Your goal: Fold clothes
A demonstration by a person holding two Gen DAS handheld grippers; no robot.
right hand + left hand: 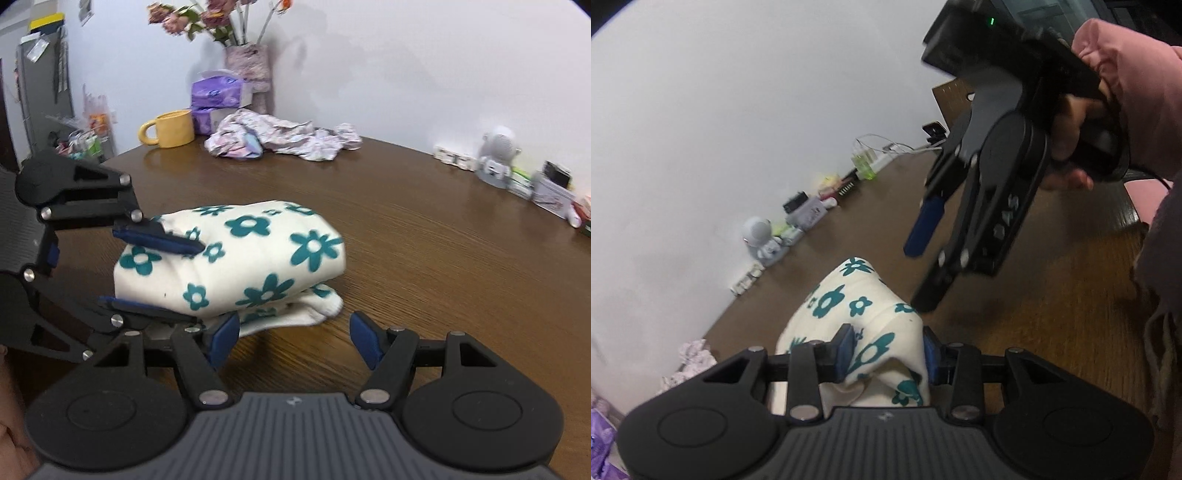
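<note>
- The left tongs (888,349) are seen closed partway on the folded garment (236,258), a cream cloth printed with teal flowers; one blue pad is pressed onto its top layer and the other lies under its lower layer, as shown in the right wrist view.
- No earlier picture is given, so only a grip on the cloth can be stated for the left tongs.
- The right tongs (295,338) are held wide open just in front of the garment; nothing is gripped between the blue pads, and only bare wood is seen between them.
- The garment is laid as a thick, rounded bundle on the brown wooden table (424,258), in its middle part, well apart from the far edge.
- Its long axis is seen running across the right wrist view, from the gripped end at the left to the rounded fold at the right; a lower layer sticks out beneath that fold.
- In the left wrist view a hand (1067,144) in a pink sleeve is seen on the handle of the right tongs.
- Further back, a crumpled pale patterned cloth (280,136) lies near the far edge of the table.
- Beside it a yellow mug (171,129), purple tissue packs (216,98) and a vase of flowers (247,62) are set against the wall.
- Along the far right edge a small white figurine (496,155) and some small boxes are lined up.
</note>
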